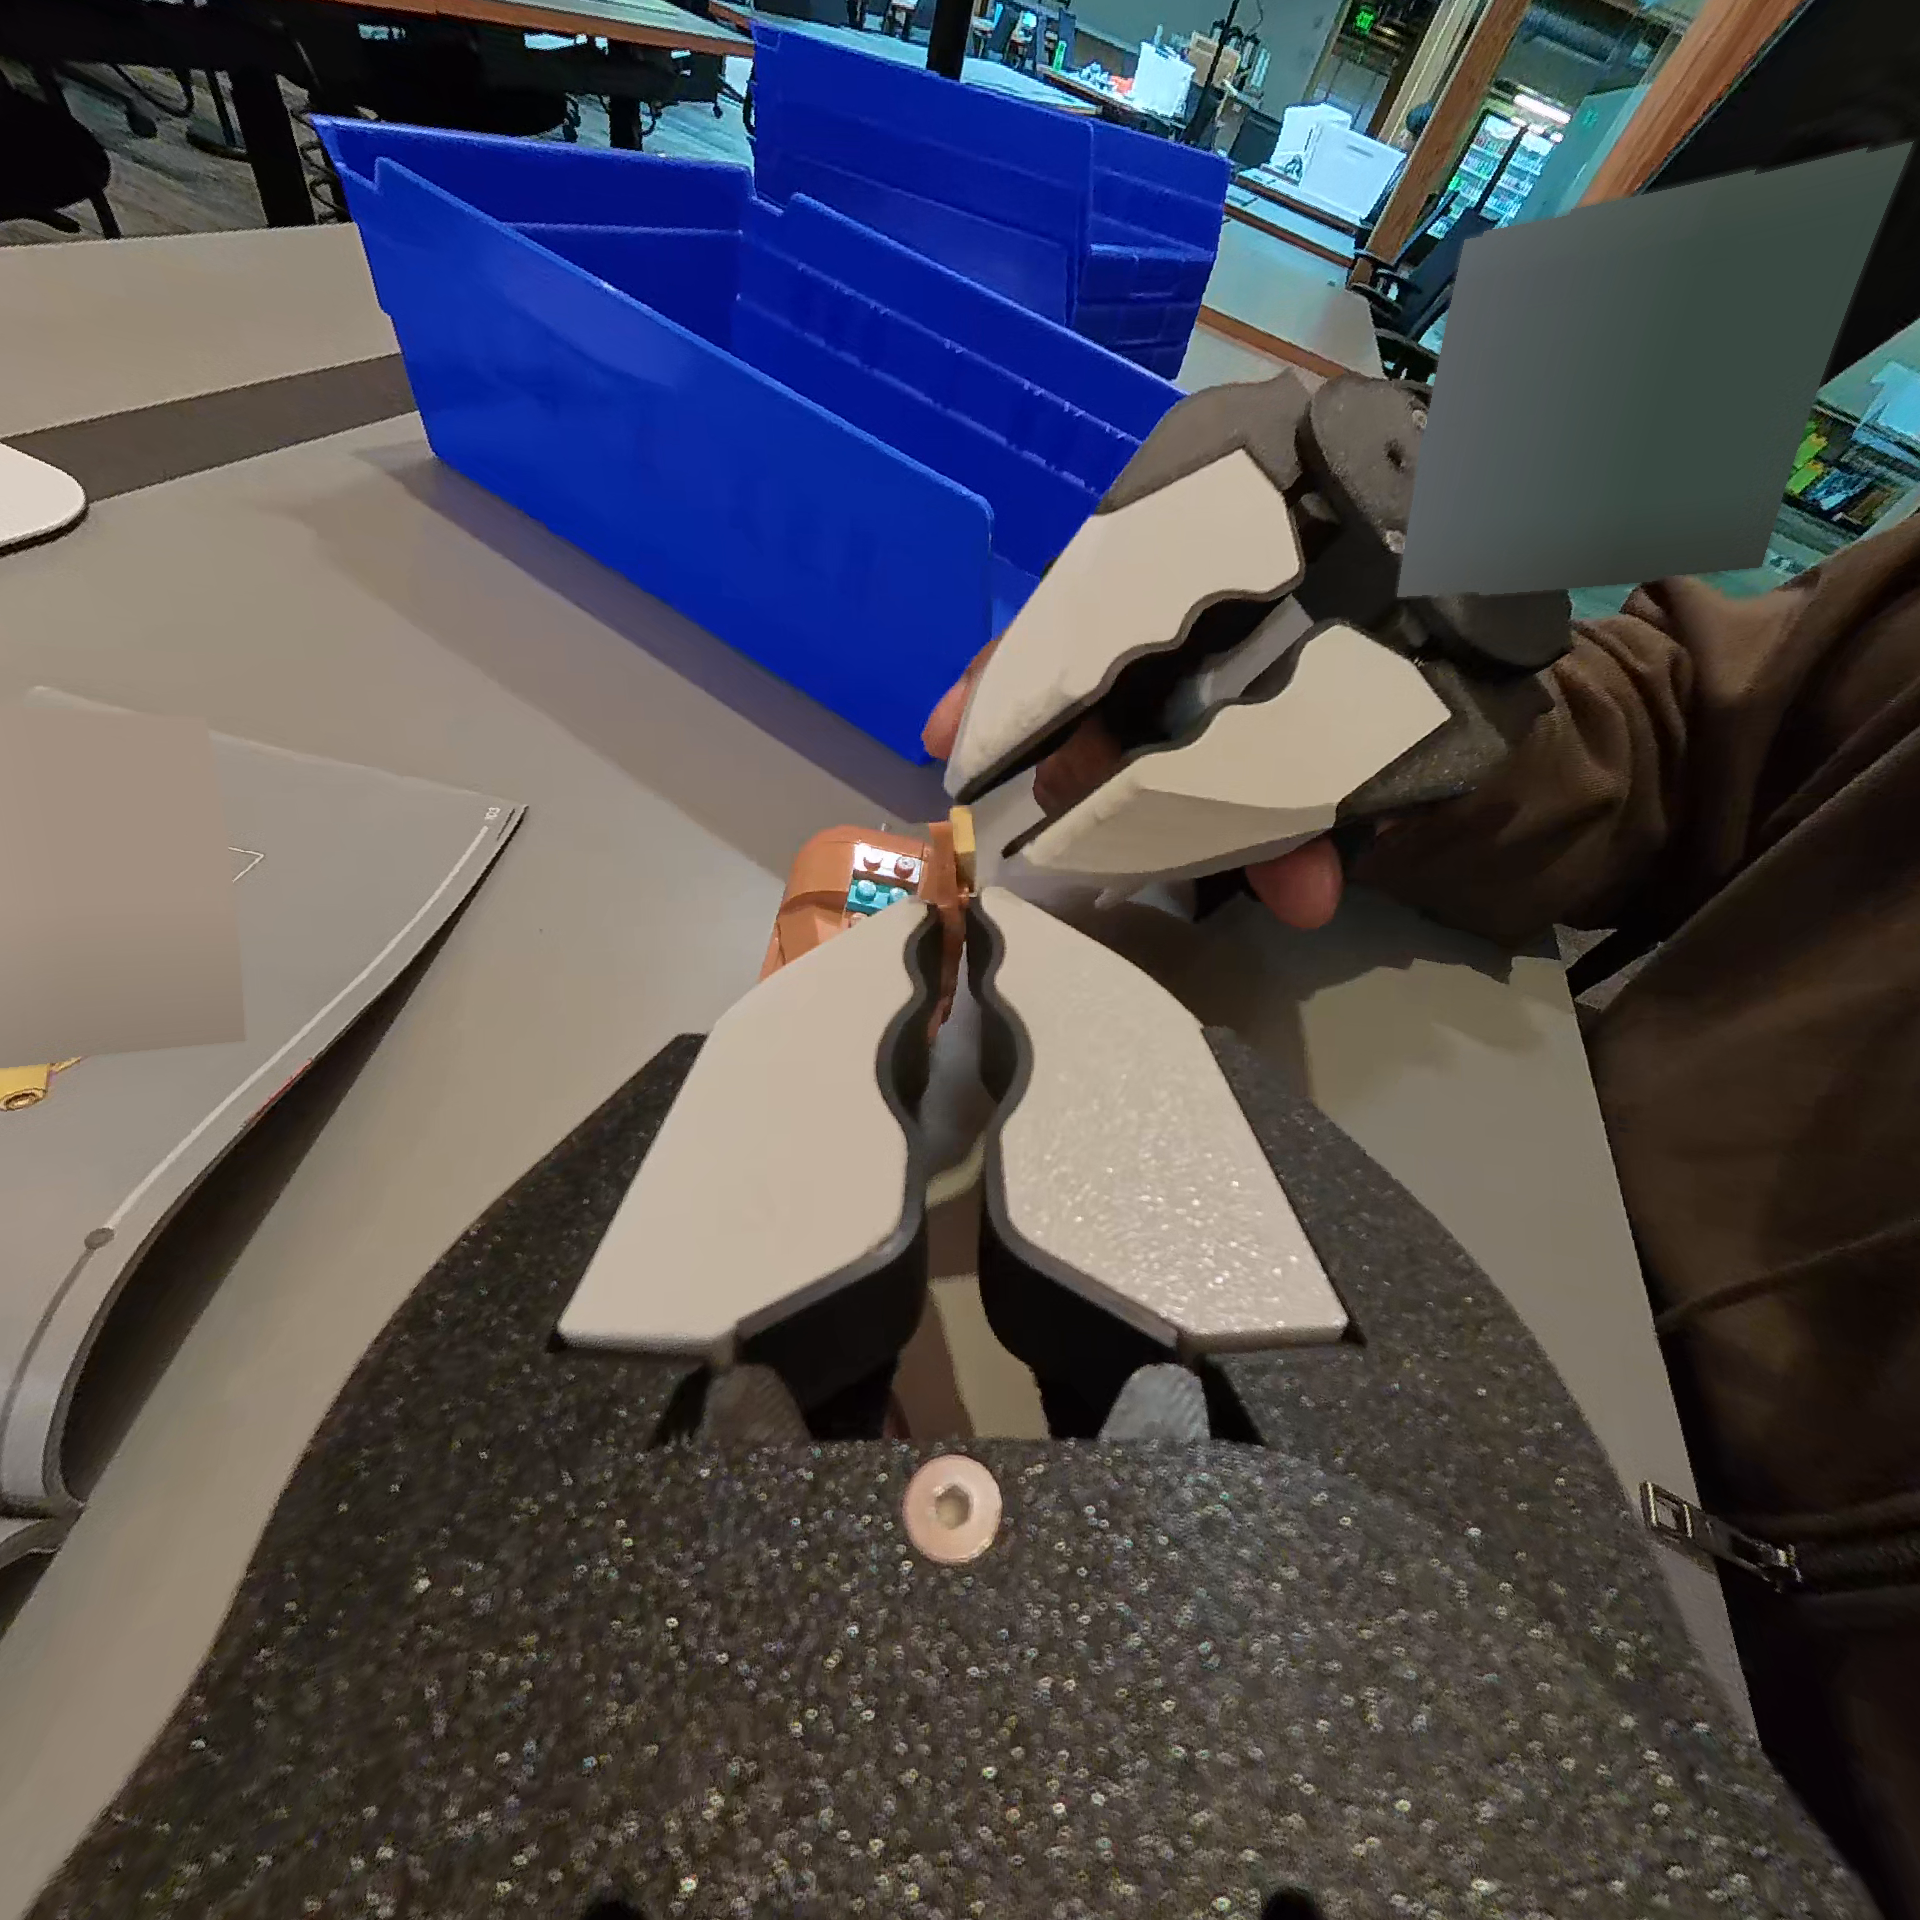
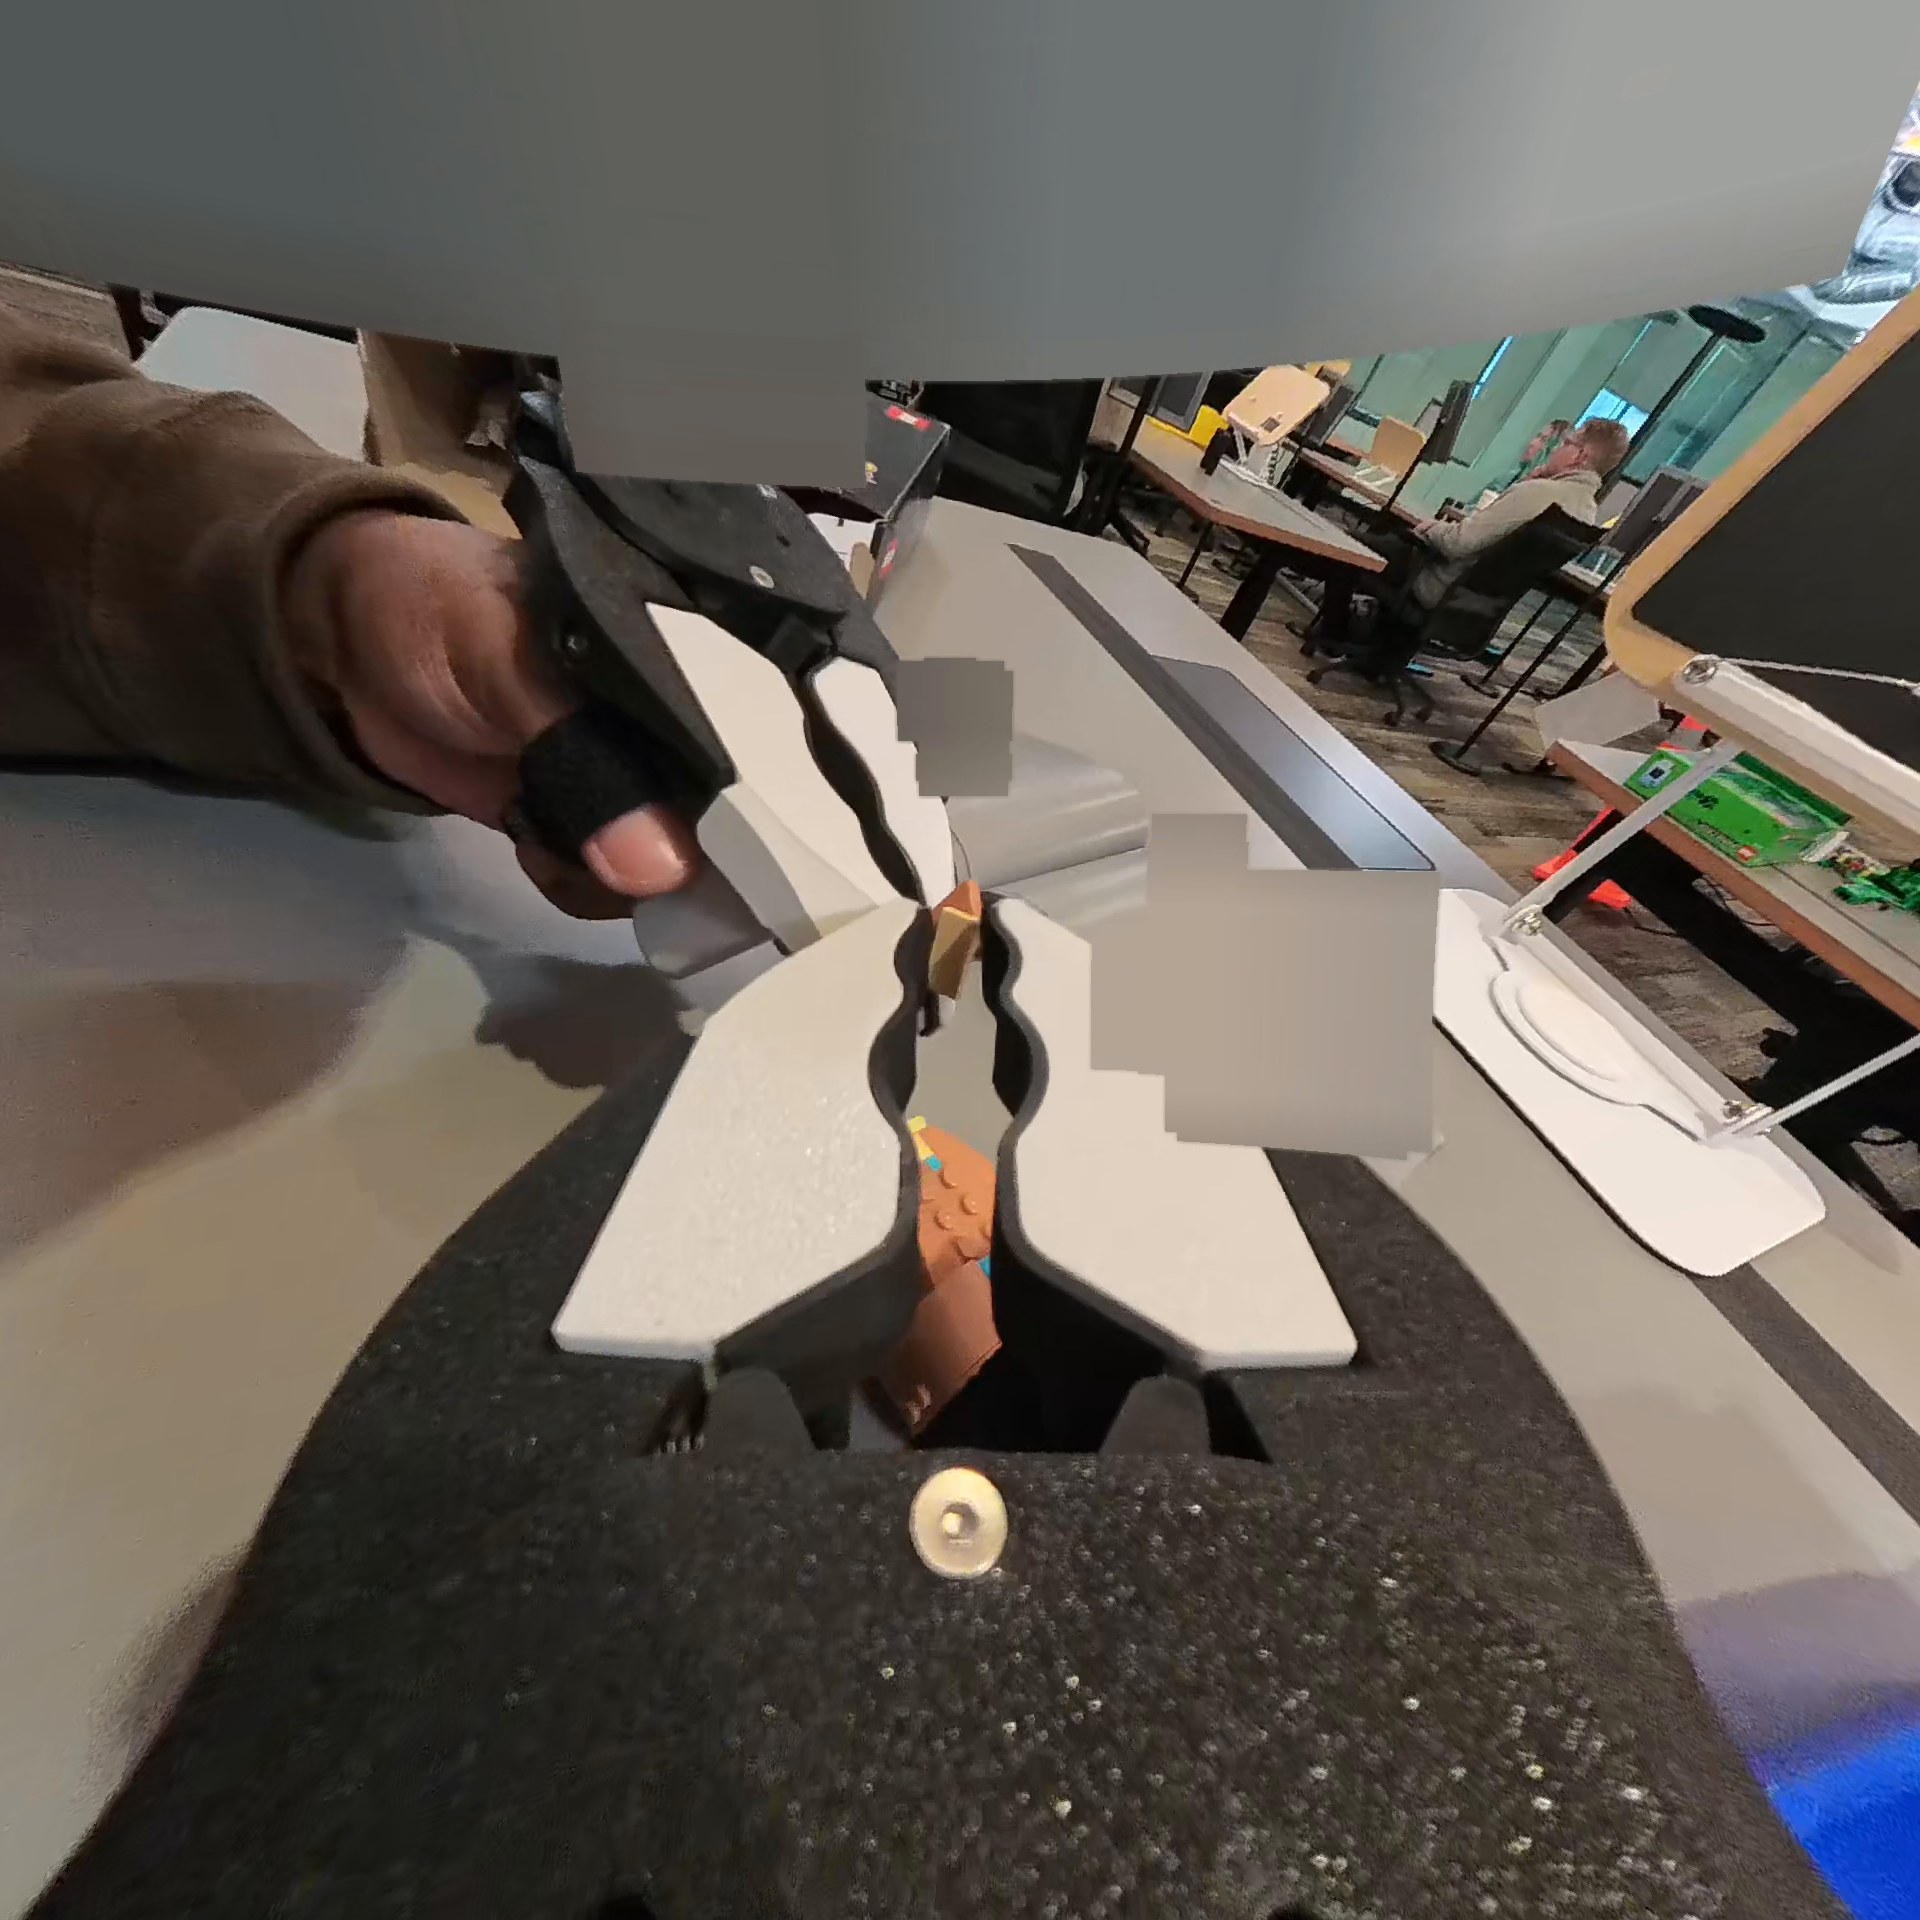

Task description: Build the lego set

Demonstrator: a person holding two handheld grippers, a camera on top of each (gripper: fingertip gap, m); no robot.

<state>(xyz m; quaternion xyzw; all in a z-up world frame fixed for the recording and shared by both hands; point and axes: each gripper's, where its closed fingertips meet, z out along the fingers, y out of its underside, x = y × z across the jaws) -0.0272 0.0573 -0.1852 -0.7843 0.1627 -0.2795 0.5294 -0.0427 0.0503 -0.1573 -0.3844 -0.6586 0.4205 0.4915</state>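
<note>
- Left claw (image 1: 951,920) sitting nearest the lens in the left wrist view, clenched on a thin brown piece at the edge of the brown lego model (image 1: 847,883), tips pinching it.
- Right claw (image 1: 982,831) coming in from the upper right, grasping a small tan brick (image 1: 963,831) at its very tips; the tips of both claws are nearly meeting.
- Right wrist view showing the same tan brick (image 2: 954,940) clamped near the right claw's (image 2: 956,945) tips, with the left claw's (image 2: 920,894) tips touching or just beside it.
- Brown lego model showing studs through the gap low between the right claw's fingers (image 2: 951,1226); it is sitting just above or on the grey table (image 1: 520,644), cannot tell which.
- Blue bins (image 1: 727,416) standing behind on the table, an instruction booklet (image 1: 312,935) lying to the left.
- Handling judgement: pieces look light, stiff, smooth and slippery; the tan brick is looking easy to twist or pop out of a tip grip.
- Best hold is probably by the flat side faces, leaving studs and underside free, with the model braced by its solid body while pressing.
</note>
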